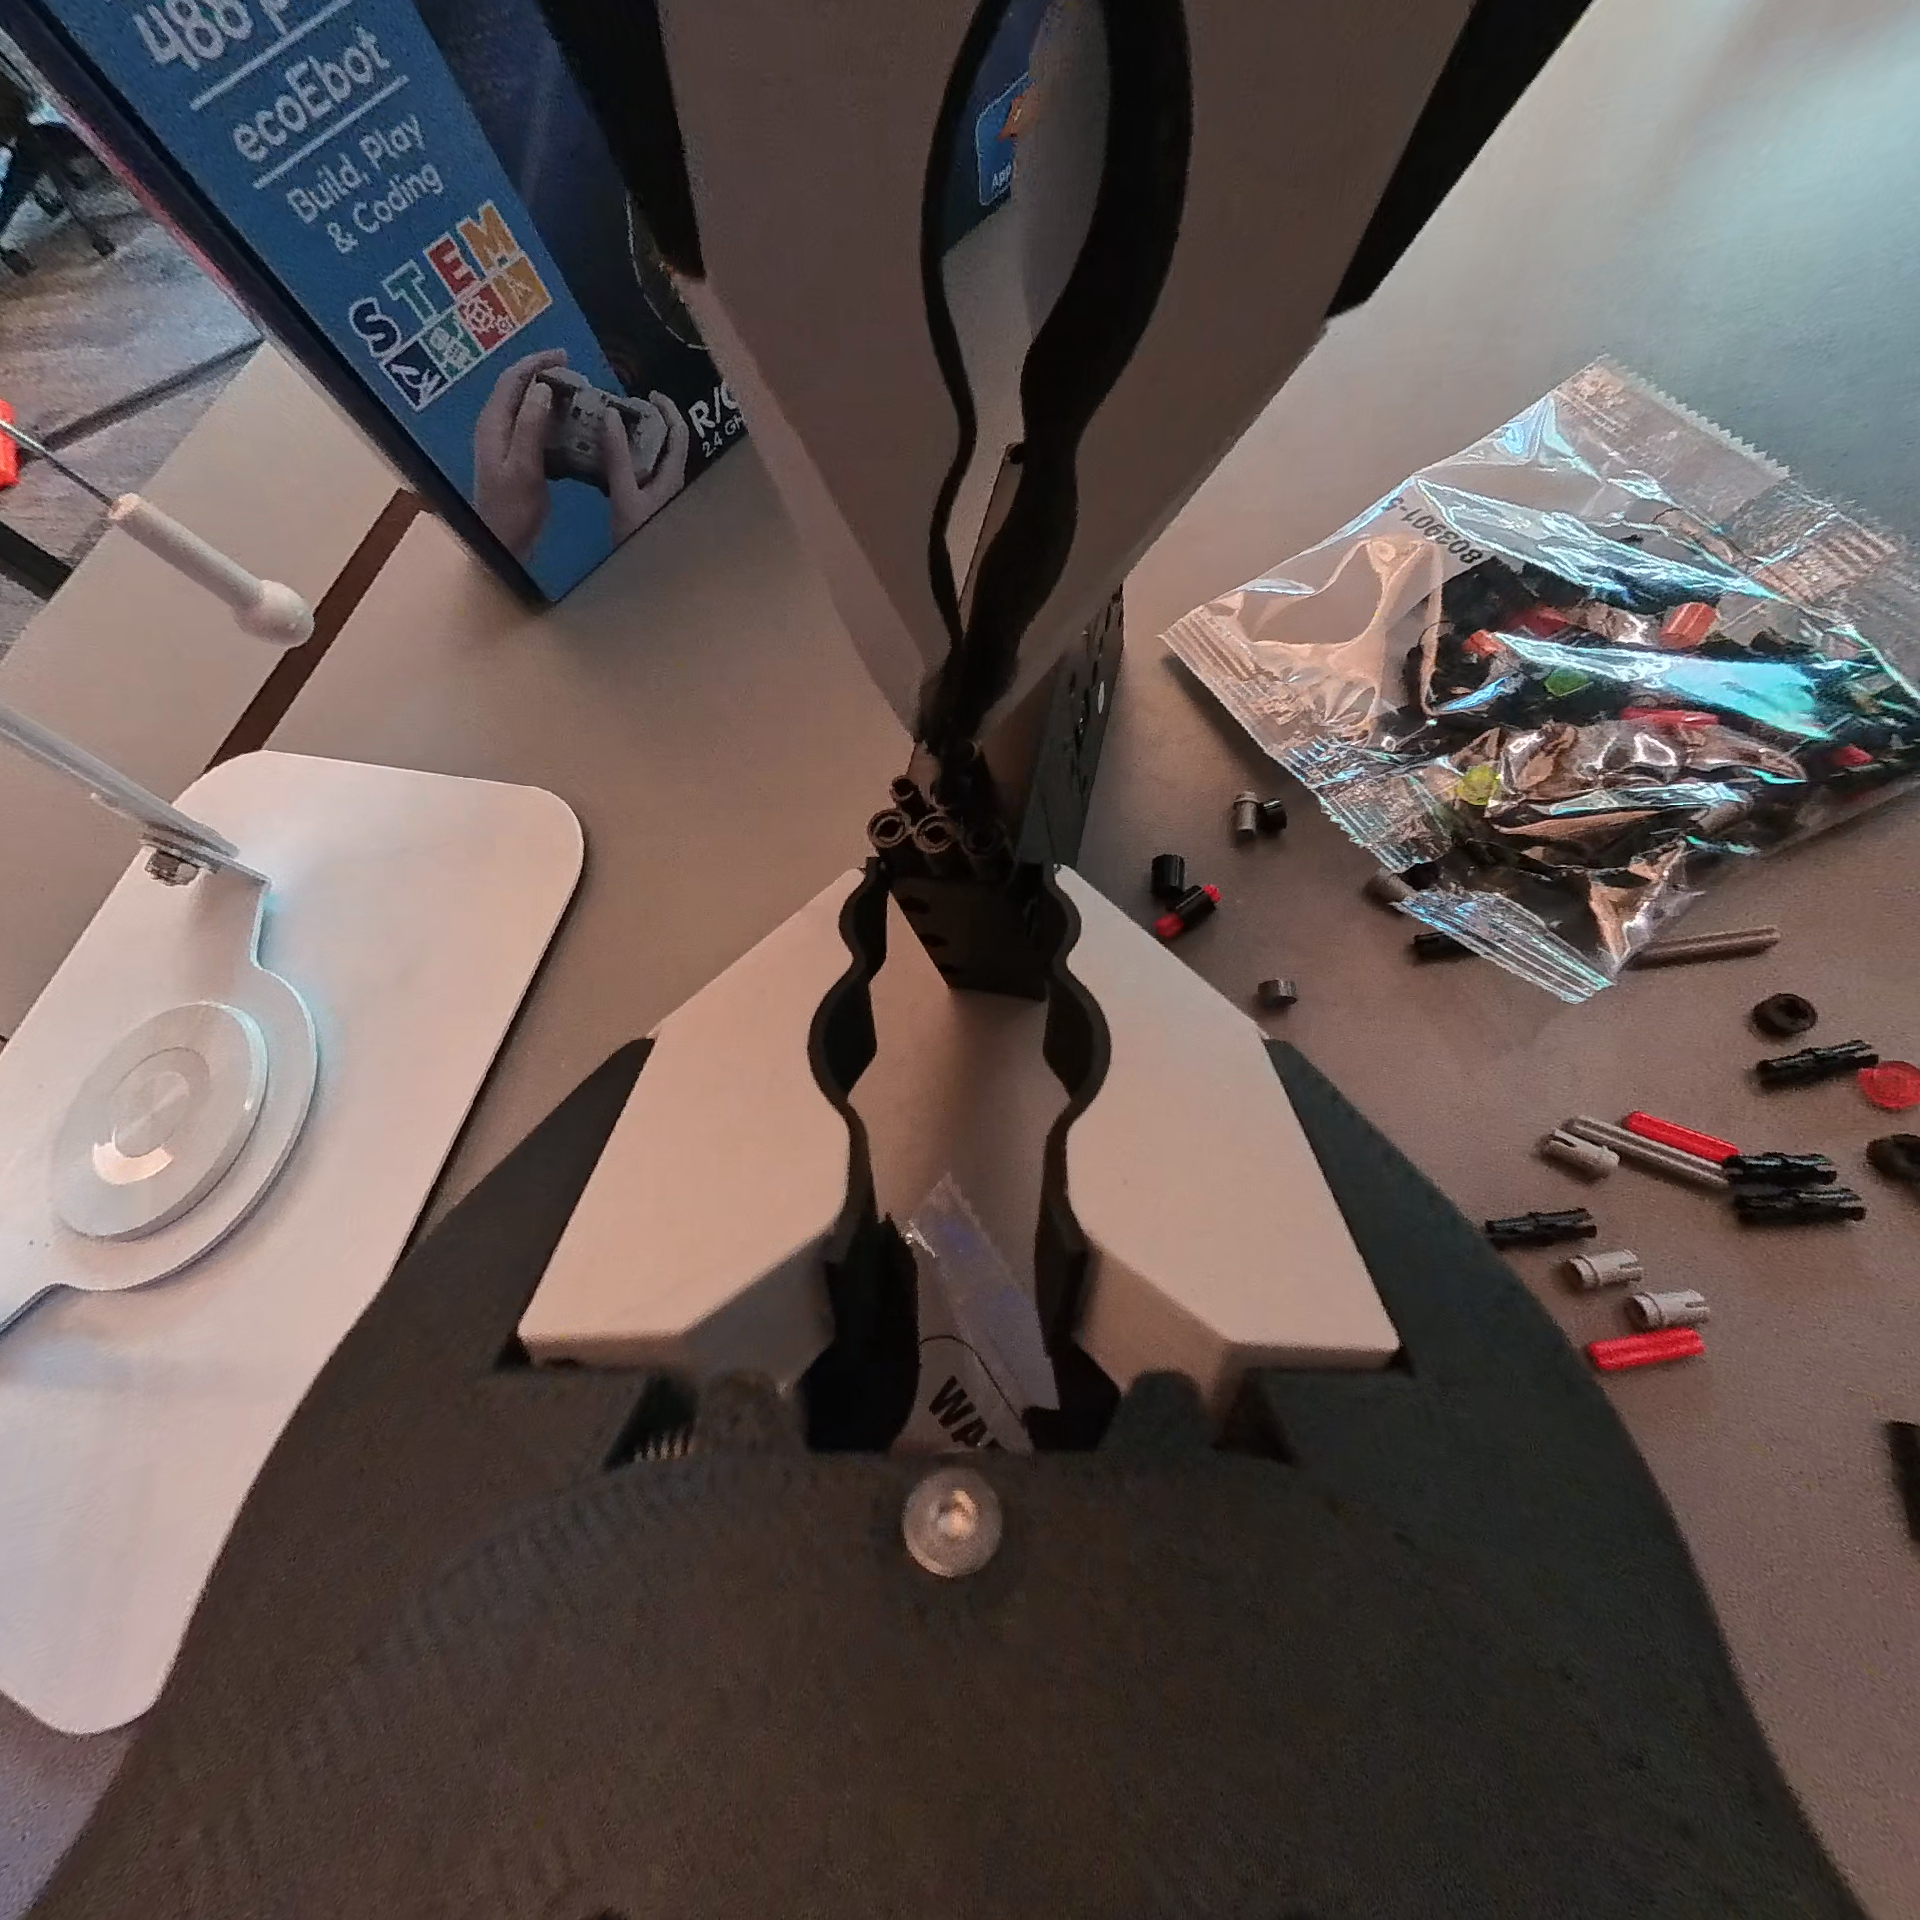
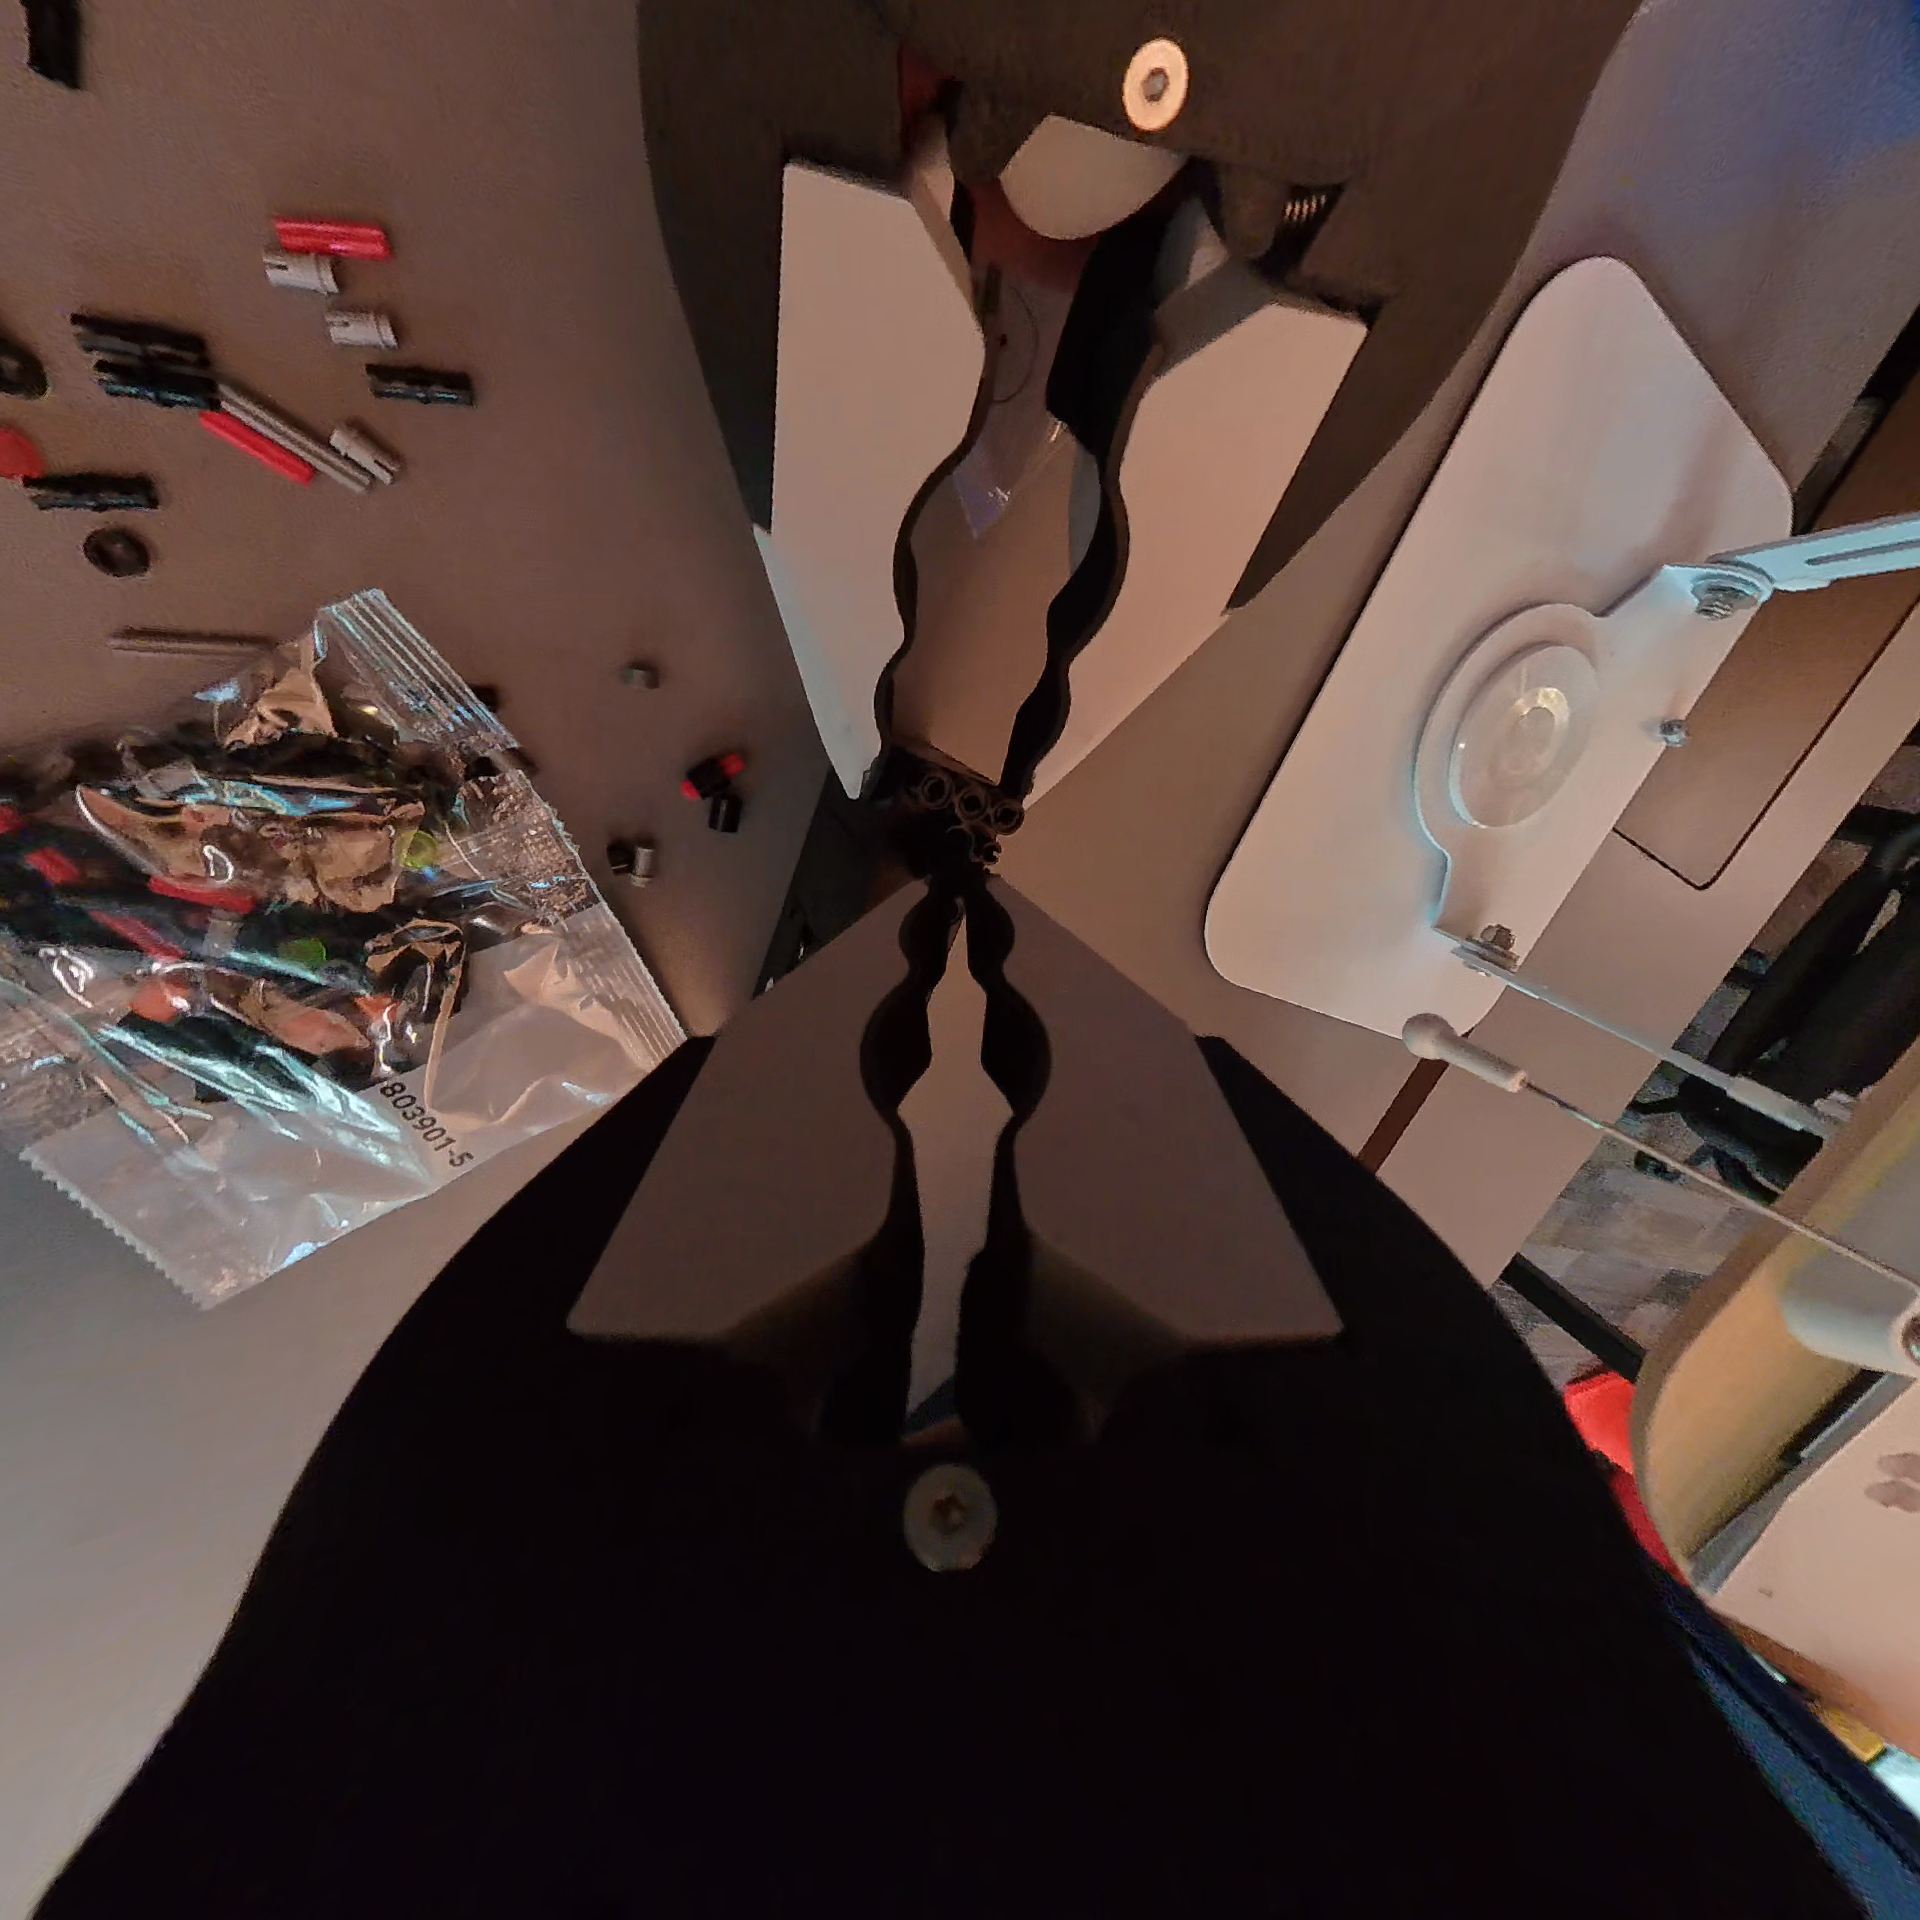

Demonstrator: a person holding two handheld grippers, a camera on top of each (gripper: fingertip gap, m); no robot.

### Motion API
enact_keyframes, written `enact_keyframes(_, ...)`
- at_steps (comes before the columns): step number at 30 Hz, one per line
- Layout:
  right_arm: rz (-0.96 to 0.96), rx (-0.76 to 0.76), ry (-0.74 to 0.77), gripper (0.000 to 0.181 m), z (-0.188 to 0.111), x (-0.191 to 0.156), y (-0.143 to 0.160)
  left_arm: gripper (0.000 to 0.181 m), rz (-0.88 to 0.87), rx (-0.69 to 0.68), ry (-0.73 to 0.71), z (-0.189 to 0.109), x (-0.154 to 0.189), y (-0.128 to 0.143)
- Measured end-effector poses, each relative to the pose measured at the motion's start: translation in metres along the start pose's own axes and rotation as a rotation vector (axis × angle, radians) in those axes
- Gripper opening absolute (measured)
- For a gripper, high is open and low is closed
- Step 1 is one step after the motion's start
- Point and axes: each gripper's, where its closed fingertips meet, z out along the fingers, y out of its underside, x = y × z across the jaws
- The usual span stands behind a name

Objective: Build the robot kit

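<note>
Both tongs meet nose to nose over the table [image 1: 727, 665], sharing one small black brick assembly [image 1: 961, 914]. The left tongs [image 1: 961, 904] are closed down to about the width of that block and pinch its lower body. The right tongs [image 2: 961, 894] come from the far side and are nearly shut, with their tips at the cluster of little round tube ends on top of it. I think they're nipping something thin there, maybe a pin, but the spot is dark and I can't tell for sure. It looks like one side steadies the block while the other works at its top, which would explain the head-on pose.

So the assembly sits up off the table, right between the two sets of tips. To the right lies a crinkly clear bag of parts [image 1: 1558, 707], with loose black, red and grey pins [image 1: 1662, 1174] scattered near it. On the left are a white base plate [image 1: 343, 935] and a blue printed box [image 1: 416, 260] standing at the far side.
</note>
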Motion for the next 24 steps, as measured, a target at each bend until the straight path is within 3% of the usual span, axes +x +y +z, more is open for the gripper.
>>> enact_keyframes(9,-0.116,-0.079,-0.109,0.000,-0.001,-0.002,0.000,0.026,-0.012,0.009,0.016,0.001,0.002,-0.001)
enact_keyframes(18,-0.073,-0.052,-0.203,0.000,0.007,-0.001,0.001,0.025,-0.041,0.013,0.032,0.002,0.001,-0.001)
enact_keyframes(22,-0.009,0.000,-0.130,0.002,0.002,0.004,0.000,0.025,-0.054,0.004,0.033,0.002,0.000,0.000)
enact_keyframes(24,0.036,0.058,-0.073,0.017,-0.010,0.006,-0.007,0.025,-0.039,-0.005,0.034,0.000,0.001,0.001)
